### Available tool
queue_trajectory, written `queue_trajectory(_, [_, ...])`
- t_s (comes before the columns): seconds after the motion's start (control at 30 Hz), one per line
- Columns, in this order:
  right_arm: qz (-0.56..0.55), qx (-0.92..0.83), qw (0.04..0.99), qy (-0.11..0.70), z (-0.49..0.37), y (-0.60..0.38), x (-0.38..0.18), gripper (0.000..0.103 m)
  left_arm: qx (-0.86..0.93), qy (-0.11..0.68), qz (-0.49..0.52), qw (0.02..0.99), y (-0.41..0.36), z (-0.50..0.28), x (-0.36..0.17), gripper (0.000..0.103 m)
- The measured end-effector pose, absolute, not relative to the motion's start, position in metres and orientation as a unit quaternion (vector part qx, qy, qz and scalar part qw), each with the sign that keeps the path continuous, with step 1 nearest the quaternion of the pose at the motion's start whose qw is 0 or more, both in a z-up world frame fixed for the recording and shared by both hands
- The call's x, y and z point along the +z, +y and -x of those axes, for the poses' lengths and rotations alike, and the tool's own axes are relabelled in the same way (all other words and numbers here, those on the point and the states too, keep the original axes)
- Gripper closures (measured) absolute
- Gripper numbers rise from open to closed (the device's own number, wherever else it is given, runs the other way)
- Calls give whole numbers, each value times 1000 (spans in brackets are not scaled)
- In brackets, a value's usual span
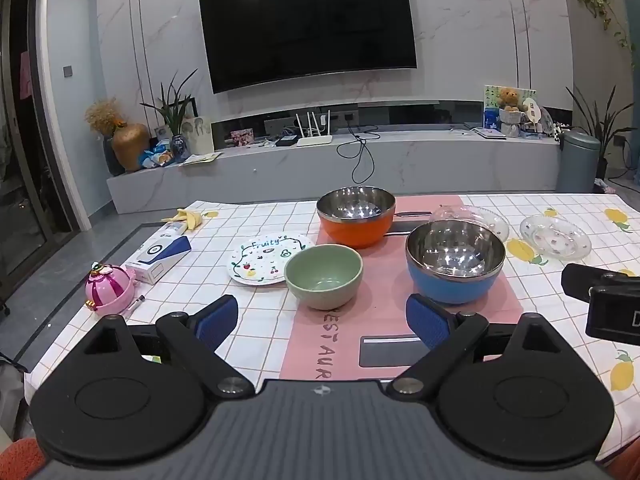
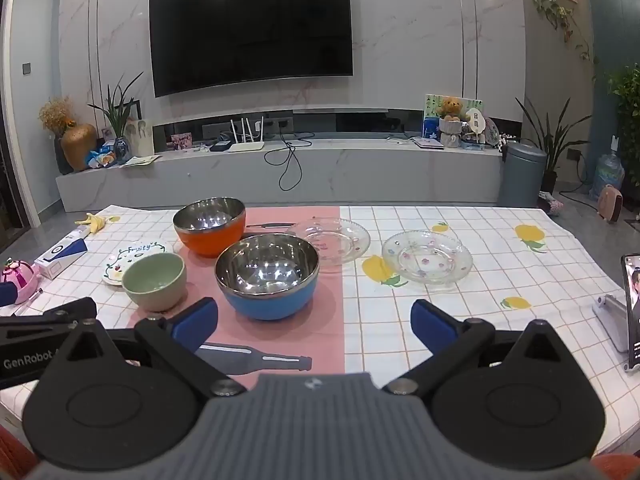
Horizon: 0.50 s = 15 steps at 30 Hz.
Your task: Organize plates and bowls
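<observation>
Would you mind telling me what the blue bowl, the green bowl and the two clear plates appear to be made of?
Blue bowl: apparently stainless steel inside, mirror-bright with light reflections; blue outer shell, plastic or coated.
Green bowl: matte, thick-walled, probably ceramic or melamine.
Clear plates: transparent, the cloth shows through; glass or clear plastic.

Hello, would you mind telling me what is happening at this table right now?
A person holds two grippers over a table set with dishes to be organized, and nothing is gripped yet. The left hand-held gripper is open, facing the green bowl and the blue bowl. The right hand-held gripper is open too, just behind the blue bowl. The orange bowl, the Fruity plate and two glass plates lie separately on the cloth, none of them stacked.
</observation>
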State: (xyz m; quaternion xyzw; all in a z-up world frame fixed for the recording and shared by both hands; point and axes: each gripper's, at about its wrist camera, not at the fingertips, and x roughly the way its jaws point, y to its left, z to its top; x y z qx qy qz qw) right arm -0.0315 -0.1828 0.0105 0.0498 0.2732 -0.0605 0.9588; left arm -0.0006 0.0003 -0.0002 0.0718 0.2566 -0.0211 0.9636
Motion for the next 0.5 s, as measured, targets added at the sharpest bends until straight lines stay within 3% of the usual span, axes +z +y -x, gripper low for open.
queue_trajectory(0.5, [-45, -55, 959, 275, 28, -179, 6, 3, -13, 264, -75, 961, 0, 2, -5, 0])
